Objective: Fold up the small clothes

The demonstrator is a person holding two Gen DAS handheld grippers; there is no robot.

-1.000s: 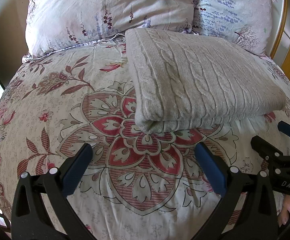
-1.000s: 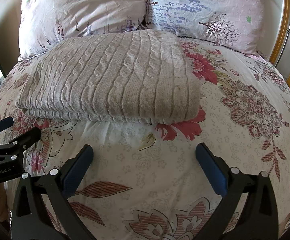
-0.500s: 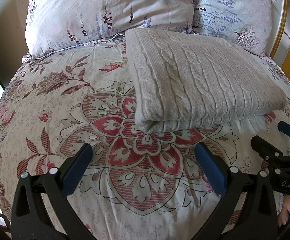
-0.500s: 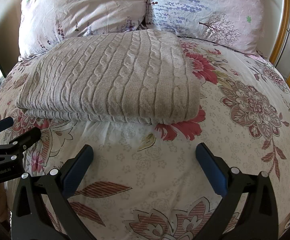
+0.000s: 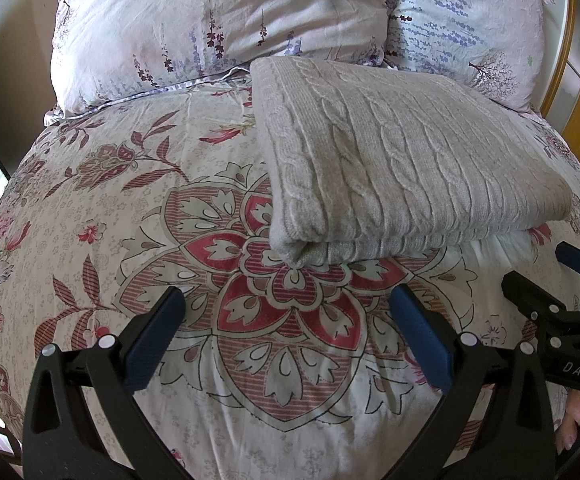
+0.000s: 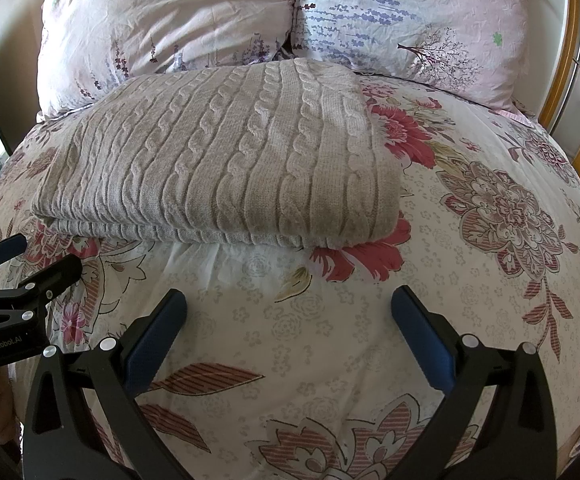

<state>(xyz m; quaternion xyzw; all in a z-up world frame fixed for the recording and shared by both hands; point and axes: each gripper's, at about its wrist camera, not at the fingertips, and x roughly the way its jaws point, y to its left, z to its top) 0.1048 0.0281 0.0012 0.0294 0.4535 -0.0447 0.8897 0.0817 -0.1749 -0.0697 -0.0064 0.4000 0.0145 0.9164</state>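
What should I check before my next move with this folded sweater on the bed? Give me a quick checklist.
1. Left gripper open and empty: ok, fingers spread wide over the bedspread.
2. Right gripper open and empty: ok.
3. Sweater folded into a compact rectangle: ok, edges look even.
4. Sweater free of both grippers: ok, it lies beyond the fingers, untouched.
5. Sleeves tucked inside: cannot tell, the inside of the fold is hidden.
6. Another garment waiting to be folded: cannot tell, only pillows and bedspread show.
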